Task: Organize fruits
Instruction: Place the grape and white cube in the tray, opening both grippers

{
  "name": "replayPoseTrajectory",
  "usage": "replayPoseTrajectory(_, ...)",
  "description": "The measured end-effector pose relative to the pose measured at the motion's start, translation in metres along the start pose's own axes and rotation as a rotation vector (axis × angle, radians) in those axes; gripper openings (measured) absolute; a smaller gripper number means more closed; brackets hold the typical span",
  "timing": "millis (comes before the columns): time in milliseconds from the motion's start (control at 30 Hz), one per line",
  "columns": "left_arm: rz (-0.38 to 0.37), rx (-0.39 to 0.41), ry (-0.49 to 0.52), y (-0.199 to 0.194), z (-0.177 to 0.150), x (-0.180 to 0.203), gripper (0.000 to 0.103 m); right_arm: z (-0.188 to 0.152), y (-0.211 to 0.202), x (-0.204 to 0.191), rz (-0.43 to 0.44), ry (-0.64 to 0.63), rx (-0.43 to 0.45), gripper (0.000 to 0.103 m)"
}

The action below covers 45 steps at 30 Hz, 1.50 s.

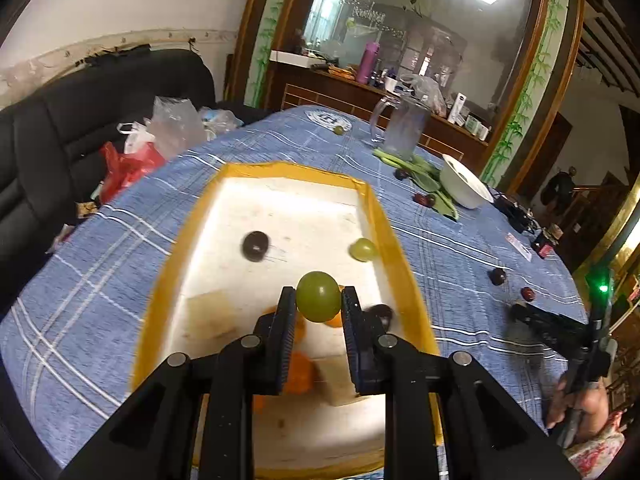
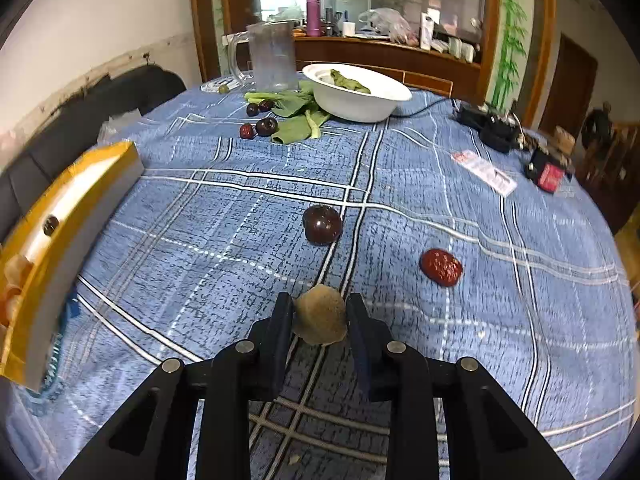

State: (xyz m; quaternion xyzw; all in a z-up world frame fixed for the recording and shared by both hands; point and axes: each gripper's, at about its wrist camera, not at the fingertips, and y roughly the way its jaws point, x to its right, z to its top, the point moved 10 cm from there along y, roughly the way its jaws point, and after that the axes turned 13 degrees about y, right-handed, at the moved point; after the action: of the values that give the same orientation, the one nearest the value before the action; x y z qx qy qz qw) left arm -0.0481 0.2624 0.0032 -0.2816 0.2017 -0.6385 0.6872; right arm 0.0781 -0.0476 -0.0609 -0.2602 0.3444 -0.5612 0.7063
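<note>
In the left wrist view my left gripper is shut on a green grape, held above the near half of a white foam tray with a yellow rim. On the tray floor lie a dark grape, a second green grape, another dark fruit and orange pieces. In the right wrist view my right gripper is low over the blue checked cloth. Its fingers touch both sides of a tan, rough-skinned fruit. A dark plum and a wrinkled red date lie just beyond it.
The tray stands left of the right gripper. At the far end are a white bowl, a clear pitcher, green leaves and more dark fruits. Black devices lie at the right edge. Plastic bags sit left of the table.
</note>
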Motion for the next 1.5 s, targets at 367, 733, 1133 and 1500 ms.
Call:
replayPoseTrajectory(367, 0.003, -0.047, -0.067, 0.003, -0.025, -0.036, 0.022, -0.009, -0.043, -0.084, 0.185, -0.042, -0.015, 0.029)
replayPoseTrajectory(733, 0.011, -0.059, -0.05, 0.004, -0.034, -0.042, 0.022, -0.025, -0.038, -0.236, 0.387, -0.166, -0.12, 0.03)
replayPoseTrajectory(1133, -0.026, -0.061, -0.105, 0.002, -0.035, -0.056, 0.058, -0.028, 0.012, -0.279, 0.33, -0.191, -0.186, 0.031)
replayPoseTrajectory(1500, -0.003, -0.038, -0.103, -0.013, -0.032, -0.059, 0.071, -0.017, 0.0, -0.277, 0.365, -0.131, -0.157, 0.058)
